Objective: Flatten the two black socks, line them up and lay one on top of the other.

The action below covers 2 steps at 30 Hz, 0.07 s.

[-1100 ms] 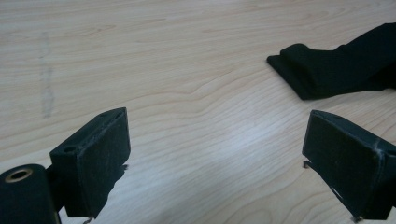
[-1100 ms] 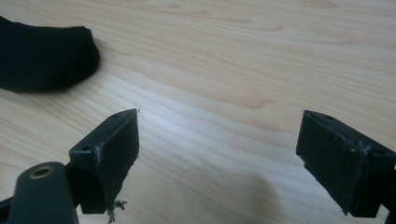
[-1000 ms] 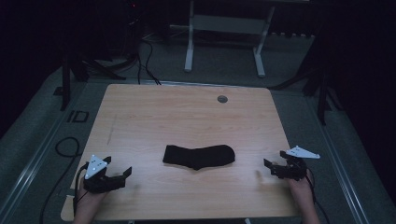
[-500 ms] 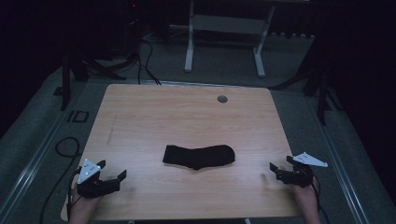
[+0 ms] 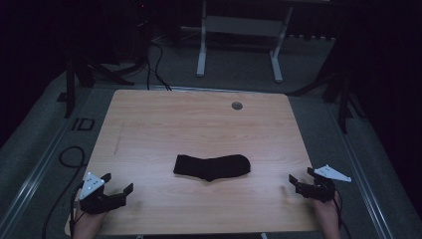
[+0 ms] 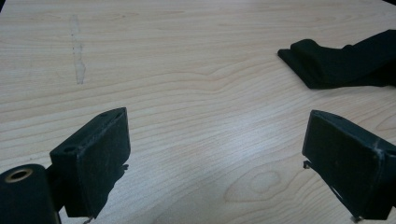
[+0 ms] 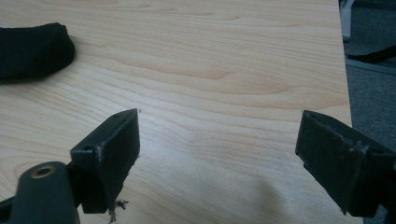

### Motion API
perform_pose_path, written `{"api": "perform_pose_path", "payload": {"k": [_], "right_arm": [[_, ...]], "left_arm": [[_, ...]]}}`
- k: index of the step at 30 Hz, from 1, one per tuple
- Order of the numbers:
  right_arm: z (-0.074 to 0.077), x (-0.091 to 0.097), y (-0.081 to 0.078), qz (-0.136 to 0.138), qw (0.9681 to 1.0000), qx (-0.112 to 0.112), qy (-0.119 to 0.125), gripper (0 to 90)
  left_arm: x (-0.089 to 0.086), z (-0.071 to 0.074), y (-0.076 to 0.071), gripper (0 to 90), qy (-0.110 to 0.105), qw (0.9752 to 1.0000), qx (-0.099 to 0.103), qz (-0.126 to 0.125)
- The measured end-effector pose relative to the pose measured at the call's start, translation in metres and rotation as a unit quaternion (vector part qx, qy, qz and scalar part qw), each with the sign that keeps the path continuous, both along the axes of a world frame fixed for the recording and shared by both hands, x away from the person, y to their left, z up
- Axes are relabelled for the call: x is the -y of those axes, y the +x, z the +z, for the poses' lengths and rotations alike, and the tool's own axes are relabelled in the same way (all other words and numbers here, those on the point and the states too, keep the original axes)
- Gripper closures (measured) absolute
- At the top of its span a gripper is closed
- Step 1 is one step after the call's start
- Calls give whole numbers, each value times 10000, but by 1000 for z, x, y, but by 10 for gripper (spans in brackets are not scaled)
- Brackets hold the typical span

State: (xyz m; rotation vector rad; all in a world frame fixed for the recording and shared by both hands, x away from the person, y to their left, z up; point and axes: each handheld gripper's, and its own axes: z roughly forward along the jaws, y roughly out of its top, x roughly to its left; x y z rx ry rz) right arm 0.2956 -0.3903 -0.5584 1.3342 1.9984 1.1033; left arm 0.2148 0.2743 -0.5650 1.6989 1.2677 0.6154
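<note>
Partly cut off in both gripper views, black sock (image 5: 212, 167) between released left tongs (image 5: 119, 188) and right tongs (image 5: 299, 180).

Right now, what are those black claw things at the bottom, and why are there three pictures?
A person sits at a wooden table and holds a tool in each hand. Each tool ends in a claw with two black jaws. The high view looks down from above: the left claw is near one front corner, the right claw near the other. The other two pictures come from little cameras riding on each claw, so you look along its jaws. Both claws are open and hold nothing. A black sock lies flat in the middle of the table, untouched. A small round cap sits near the far edge.
</note>
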Motion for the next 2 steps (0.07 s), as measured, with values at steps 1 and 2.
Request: {"api": "perform_pose_path", "payload": {"k": [1,2], "right_arm": [[0,0,0,4,10000,3,-3,136],[0,0,0,7,10000,0,-6,136]], "left_arm": [[0,0,0,83,-12,10000,7,-18],[0,0,0,84,-4,10000,9,-5]]}}
